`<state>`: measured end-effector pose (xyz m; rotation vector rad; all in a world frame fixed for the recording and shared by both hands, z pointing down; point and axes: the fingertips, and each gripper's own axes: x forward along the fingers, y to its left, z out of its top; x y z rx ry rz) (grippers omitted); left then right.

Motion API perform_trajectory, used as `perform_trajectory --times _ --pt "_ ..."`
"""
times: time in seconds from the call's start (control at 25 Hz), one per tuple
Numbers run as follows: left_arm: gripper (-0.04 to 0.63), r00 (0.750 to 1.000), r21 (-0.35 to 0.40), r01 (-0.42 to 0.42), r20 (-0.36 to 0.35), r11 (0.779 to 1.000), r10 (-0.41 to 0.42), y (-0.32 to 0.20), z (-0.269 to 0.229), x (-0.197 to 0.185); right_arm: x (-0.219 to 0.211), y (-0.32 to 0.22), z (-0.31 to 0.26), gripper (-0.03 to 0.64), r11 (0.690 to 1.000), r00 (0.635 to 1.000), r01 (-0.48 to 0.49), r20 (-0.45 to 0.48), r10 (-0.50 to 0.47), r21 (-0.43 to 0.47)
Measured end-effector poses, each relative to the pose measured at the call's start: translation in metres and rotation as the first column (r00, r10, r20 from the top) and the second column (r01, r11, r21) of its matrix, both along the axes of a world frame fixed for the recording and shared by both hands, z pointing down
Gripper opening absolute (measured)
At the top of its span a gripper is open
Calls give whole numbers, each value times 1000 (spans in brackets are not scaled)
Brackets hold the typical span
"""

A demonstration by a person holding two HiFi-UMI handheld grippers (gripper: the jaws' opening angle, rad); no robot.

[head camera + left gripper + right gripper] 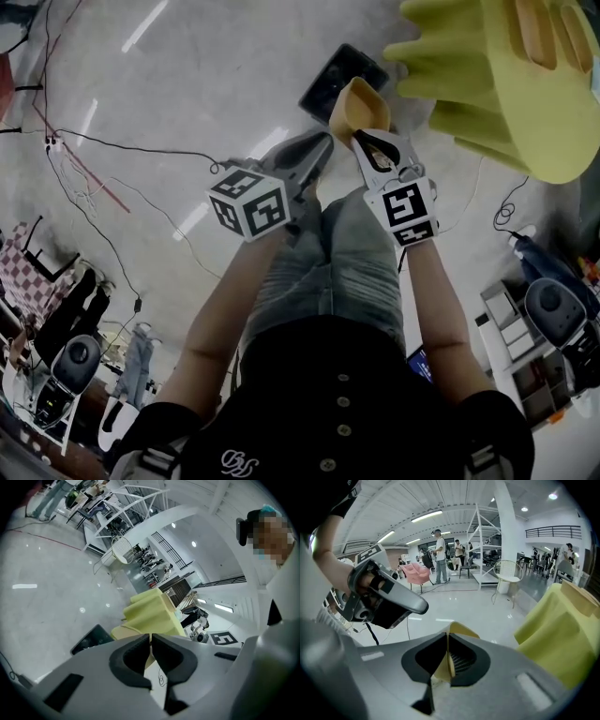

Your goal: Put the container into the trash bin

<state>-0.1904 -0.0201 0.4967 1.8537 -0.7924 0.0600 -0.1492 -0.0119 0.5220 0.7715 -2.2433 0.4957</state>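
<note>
Right gripper [449,643] tight around container [465,631]

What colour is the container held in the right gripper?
Tan, a pale yellowish brown; the head view shows the container best.

Tan paper container [359,105]: plain beige-yellow, no pattern. Square plastic trash bin [339,80]: black. Left tongs [151,641] and right tongs [449,660]: light grey shells, black pads [129,660]. Marker cubes [248,202]: white with black square patterns. Large padded seat [506,84], far right: yellow-green. Glossy floor [187,84]: pale grey with white light streaks. Far armchair [416,573]: pink.
</note>
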Motion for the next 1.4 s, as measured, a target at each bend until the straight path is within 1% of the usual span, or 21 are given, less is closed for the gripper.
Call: perform_trajectory --times 0.16,0.28,0.36,0.48,0.52,0.6,0.64,0.8,1.12,1.4 --pt "23 1000 -18 11 -8 1000 -11 -2 11 0 -2 -1 21 21 1000 1000 12 -13 -13 -21" --pt "23 1000 -34 21 -8 999 -21 -6 22 -5 -3 -12 37 21 1000 1000 3 -17 -3 -29" --pt "23 1000 -42 25 -8 999 -26 -7 29 -8 -3 -21 43 21 1000 1000 -4 -21 3 -25" --pt "23 1000 -50 29 -5 998 -29 -6 33 -8 -5 -31 47 21 1000 998 11 -59 -11 5" --pt "23 1000 -51 27 -5 998 -28 -5 33 -7 -7 -32 47 40 1000 998 16 -67 -15 18" --pt "23 1000 -50 25 -10 998 -26 -4 31 -7 -13 -31 43 138 1000 998 16 -58 -14 24" --pt "23 1000 -48 26 -13 999 -27 -4 29 -8 -16 -30 41 153 1000 999 14 -49 -13 19" --pt "23 999 -37 33 -17 999 -33 -7 21 -3 -14 -24 33 153 1000 999 13 -33 -13 7" --pt "23 1000 4 4 -22 1000 -4 -12 8 4 1 -26 17 153 999 998 -43 -36 45 33" --pt "23 999 82 -44 -12 996 45 -24 -22 18 18 -33 -17 153 991 994 -102 -23 105 87"
